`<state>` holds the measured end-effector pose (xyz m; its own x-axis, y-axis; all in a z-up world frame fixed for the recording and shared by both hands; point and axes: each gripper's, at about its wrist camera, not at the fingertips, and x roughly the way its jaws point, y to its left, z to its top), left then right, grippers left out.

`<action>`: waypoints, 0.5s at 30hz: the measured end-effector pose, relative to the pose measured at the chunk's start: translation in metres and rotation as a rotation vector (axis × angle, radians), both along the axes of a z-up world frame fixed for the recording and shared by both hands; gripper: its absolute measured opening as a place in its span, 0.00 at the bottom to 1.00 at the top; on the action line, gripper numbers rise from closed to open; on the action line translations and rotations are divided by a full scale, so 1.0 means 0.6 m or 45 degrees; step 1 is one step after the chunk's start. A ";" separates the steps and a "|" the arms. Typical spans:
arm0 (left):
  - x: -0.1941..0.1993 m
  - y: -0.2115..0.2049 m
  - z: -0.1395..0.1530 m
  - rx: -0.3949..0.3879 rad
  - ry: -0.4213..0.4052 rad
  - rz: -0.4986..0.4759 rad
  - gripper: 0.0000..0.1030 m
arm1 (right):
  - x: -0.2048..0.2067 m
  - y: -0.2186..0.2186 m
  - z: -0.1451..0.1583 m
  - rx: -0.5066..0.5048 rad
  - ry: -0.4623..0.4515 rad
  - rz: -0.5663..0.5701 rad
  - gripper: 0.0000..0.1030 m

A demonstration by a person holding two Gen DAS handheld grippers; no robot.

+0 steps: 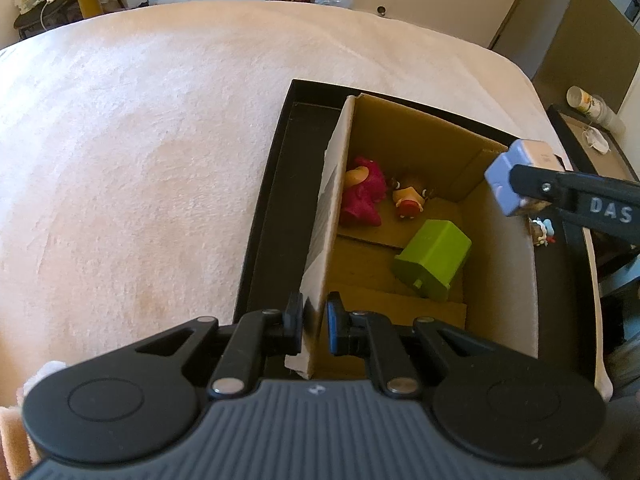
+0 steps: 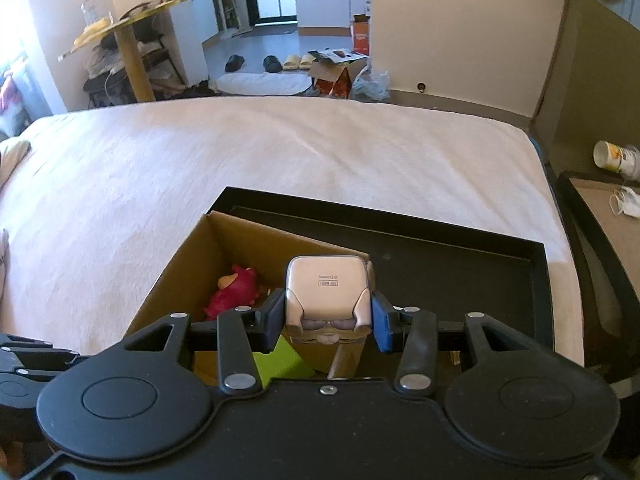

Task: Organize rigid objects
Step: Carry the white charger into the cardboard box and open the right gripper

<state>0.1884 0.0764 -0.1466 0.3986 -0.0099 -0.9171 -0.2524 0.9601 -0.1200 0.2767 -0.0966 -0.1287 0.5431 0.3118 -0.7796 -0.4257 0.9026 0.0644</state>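
Left tongs (image 1: 314,320) are clamped on the cardboard box (image 1: 500,264) wall, while a silver figurine (image 2: 327,294) is gripped in the right tongs (image 2: 328,320) above the box's right edge

Readable text: two spots

"DAS" is seen in white letters on the right claw (image 1: 516,190) arm; upside-down "© Disney" and a boxed "POP MART" mark are printed on the base of the held figure (image 2: 326,292).
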 end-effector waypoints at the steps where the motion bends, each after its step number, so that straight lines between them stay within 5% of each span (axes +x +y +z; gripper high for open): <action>1: 0.000 0.001 0.000 -0.005 -0.001 0.002 0.11 | 0.000 0.004 -0.001 -0.010 -0.002 0.008 0.42; 15: -0.001 0.009 -0.001 -0.036 -0.005 0.011 0.11 | 0.005 0.069 -0.025 -0.197 -0.021 0.161 0.42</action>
<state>0.1879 0.0818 -0.1471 0.4024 -0.0322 -0.9149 -0.2599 0.9542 -0.1479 0.2795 -0.0552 -0.1438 0.5204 0.2555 -0.8148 -0.5361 0.8405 -0.0789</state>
